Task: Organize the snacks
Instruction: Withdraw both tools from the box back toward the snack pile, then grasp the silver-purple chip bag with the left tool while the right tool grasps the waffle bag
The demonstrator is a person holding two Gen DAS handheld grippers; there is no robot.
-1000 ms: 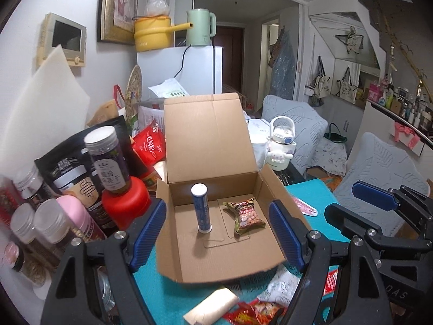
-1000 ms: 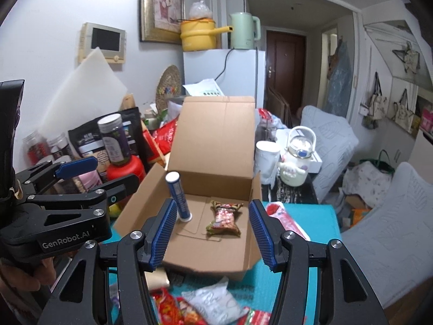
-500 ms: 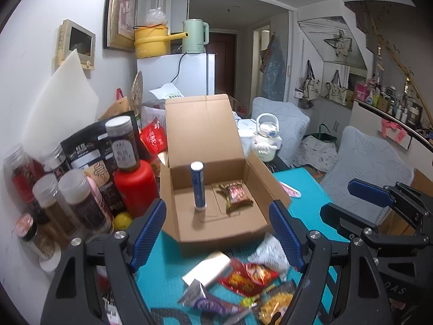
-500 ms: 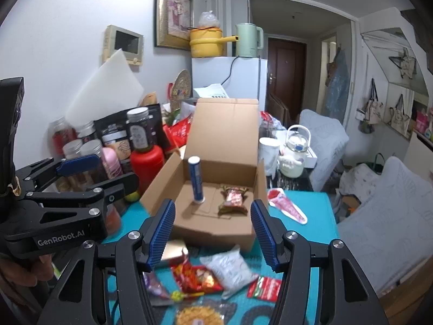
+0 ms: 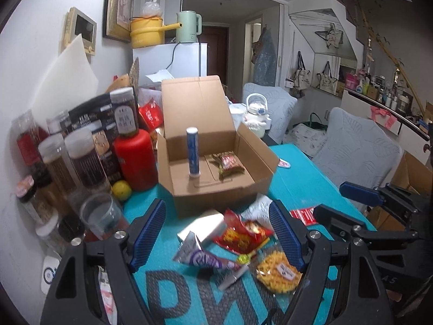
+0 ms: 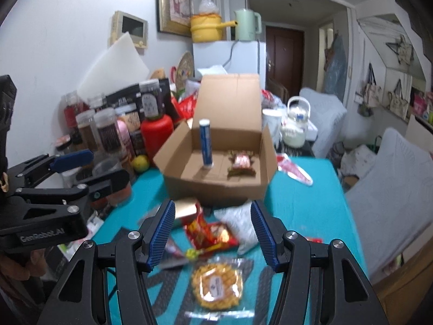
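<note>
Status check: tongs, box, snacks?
Left tongs open, empty. Right tongs open, empty. Box open, tube and packet inside. Loose snacks in front.

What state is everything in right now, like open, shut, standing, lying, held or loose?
Cardboard box: open, lid flap up.
Blue tube: standing upright inside the box.
Red wrapped snack: lying flat in the box.
Snack packets: loose on the teal mat, none held.
Left gripper: open, empty.
Right gripper: open, empty.
</note>
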